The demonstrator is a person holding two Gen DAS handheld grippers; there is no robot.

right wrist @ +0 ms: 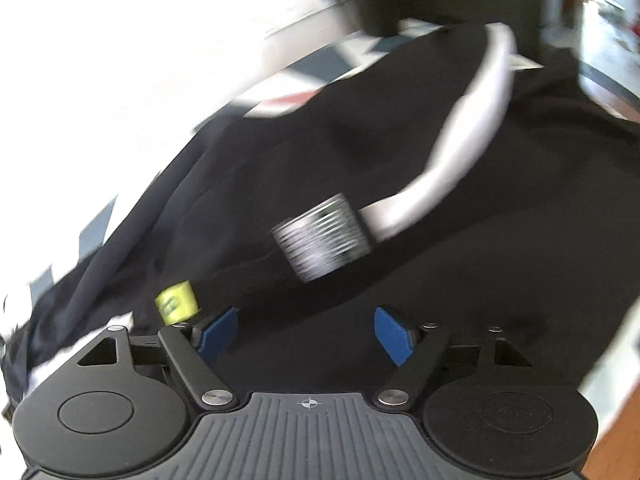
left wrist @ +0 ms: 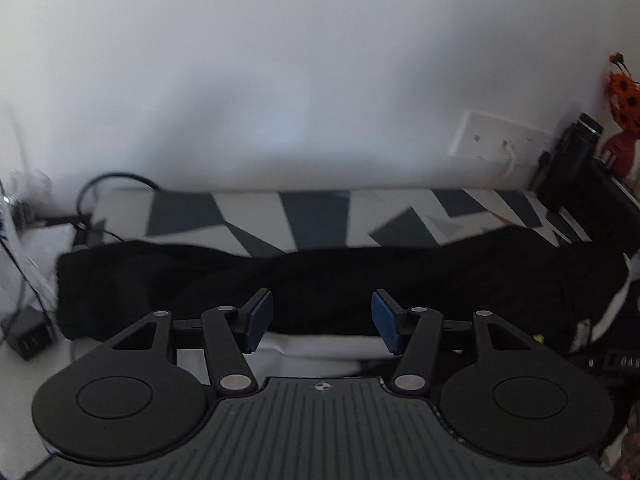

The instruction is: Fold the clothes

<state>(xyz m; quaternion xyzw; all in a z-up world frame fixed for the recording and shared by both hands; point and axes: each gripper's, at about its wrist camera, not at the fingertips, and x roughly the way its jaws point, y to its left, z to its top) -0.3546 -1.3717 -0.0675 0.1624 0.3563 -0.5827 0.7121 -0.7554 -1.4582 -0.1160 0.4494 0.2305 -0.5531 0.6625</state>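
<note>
Lying in a long dark band, a black garment (left wrist: 340, 276) stretches across a table (left wrist: 256, 216) covered in a grey, white and black triangle pattern, with a white wall behind. In the left wrist view the left tool (left wrist: 322, 320) hangs just above the garment's near edge, its two blue-padded fingers (left wrist: 260, 316) spread apart with nothing between them. A strip of lighter surface shows below that near edge.

In the right wrist view, which is streaked with motion blur, the right tool (right wrist: 306, 332) sits low over the same cloth, its jaws also apart and empty. A white stripe (right wrist: 460, 140) curves across the black cloth, ending at a grey ribbed band (right wrist: 324, 236). A small yellow tag (right wrist: 177, 303) sits just beside the tool's left finger.

The garment looks gathered or doubled into a strip, but the dark cloth hides its creases, so I cannot tell how many layers there are. That shape would suit either a garment part-way through folding or one bunched and waiting to be spread flat. Neither tool grips anything, so the step in hand appears to be a reach or a release.

Any grasp from here would call for closing on a clear edge or corner, which is hard to pick out in black fabric. Both tools would need matched holds so the cloth moves evenly.
</note>
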